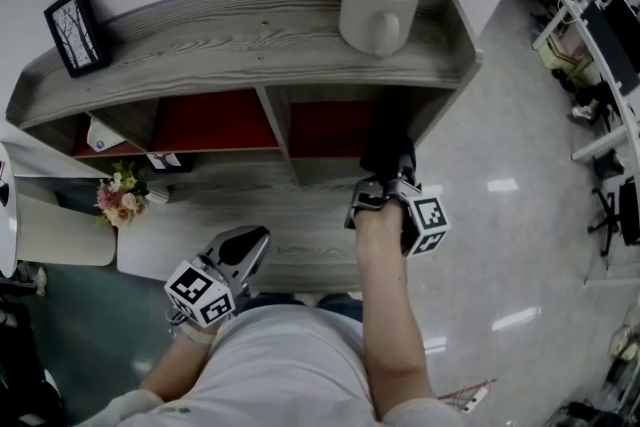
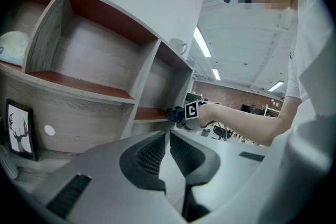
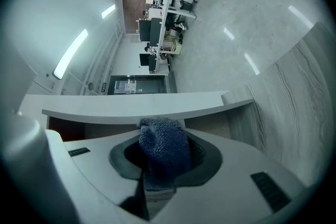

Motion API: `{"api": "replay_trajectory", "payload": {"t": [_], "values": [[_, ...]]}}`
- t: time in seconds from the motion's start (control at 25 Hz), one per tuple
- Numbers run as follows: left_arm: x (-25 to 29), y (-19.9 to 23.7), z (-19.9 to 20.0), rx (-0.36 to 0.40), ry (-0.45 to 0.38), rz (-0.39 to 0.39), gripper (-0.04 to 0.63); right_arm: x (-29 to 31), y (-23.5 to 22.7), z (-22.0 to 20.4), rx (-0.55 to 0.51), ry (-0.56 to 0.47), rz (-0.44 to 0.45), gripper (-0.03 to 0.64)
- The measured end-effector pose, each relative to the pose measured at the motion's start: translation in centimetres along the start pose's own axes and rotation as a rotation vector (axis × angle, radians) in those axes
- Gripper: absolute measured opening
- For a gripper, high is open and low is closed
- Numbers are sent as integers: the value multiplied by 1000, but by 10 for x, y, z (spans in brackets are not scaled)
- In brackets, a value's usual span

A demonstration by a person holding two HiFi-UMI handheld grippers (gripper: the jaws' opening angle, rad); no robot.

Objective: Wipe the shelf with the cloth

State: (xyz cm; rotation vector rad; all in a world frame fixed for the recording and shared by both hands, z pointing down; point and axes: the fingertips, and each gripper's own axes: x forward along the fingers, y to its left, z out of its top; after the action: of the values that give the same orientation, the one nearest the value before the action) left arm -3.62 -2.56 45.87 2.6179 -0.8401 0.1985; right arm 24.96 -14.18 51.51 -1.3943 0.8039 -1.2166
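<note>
The grey wooden shelf (image 1: 250, 45) has red-backed compartments under its top board. My right gripper (image 1: 388, 177) reaches into the right-hand compartment, shut on a dark blue cloth (image 1: 386, 153). In the right gripper view the cloth (image 3: 164, 147) bulges up between the pads of the right gripper (image 3: 160, 168), just below the shelf board (image 3: 136, 105). The left gripper view shows that gripper (image 2: 181, 114) and the cloth (image 2: 171, 114) at the compartment's floor. My left gripper (image 1: 248, 245) hangs low in front of the shelf, away from it. The left gripper (image 2: 168, 147) is shut and holds nothing.
A white mug (image 1: 378, 5) and a black picture frame (image 1: 77, 30) stand on the shelf's top. A small bunch of flowers (image 1: 118, 197) and a white table (image 1: 60, 233) are at the left. Office desks and chairs (image 1: 600, 45) line the far right across shiny floor.
</note>
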Motion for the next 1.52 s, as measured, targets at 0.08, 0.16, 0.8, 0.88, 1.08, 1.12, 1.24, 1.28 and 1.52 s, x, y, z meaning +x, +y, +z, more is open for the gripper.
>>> {"api": "replay_trajectory", "payload": {"t": [0.08, 0.16, 0.8, 0.88, 1.08, 1.12, 1.24, 1.28, 1.52], "values": [[1, -3, -2, 2, 6, -20, 37, -9, -1, 4, -7, -12, 9, 107], [2, -6, -4, 5, 12, -40, 37, -18, -1, 9, -27, -30, 14, 107], [31, -20, 15, 31, -12, -177, 37, -112, 79, 10, -690, 52, 267, 107], [36, -19, 18, 36, -17, -192, 37, -127, 86, -2, -845, 75, 306, 107], [51, -26, 26, 54, -19, -239, 37, -158, 87, -34, -1202, 122, 407, 107], [53, -28, 26, 56, -17, -249, 37, -162, 84, -37, -1266, 125, 409, 109], [59, -35, 25, 66, -8, -281, 37, -173, 74, -45, -1429, 136, 403, 109], [61, -37, 24, 70, -5, -293, 37, -176, 71, -47, -1480, 139, 401, 109], [70, -52, 23, 116, 15, -343, 37, -188, 64, -53, -1662, 130, 394, 109]]}}
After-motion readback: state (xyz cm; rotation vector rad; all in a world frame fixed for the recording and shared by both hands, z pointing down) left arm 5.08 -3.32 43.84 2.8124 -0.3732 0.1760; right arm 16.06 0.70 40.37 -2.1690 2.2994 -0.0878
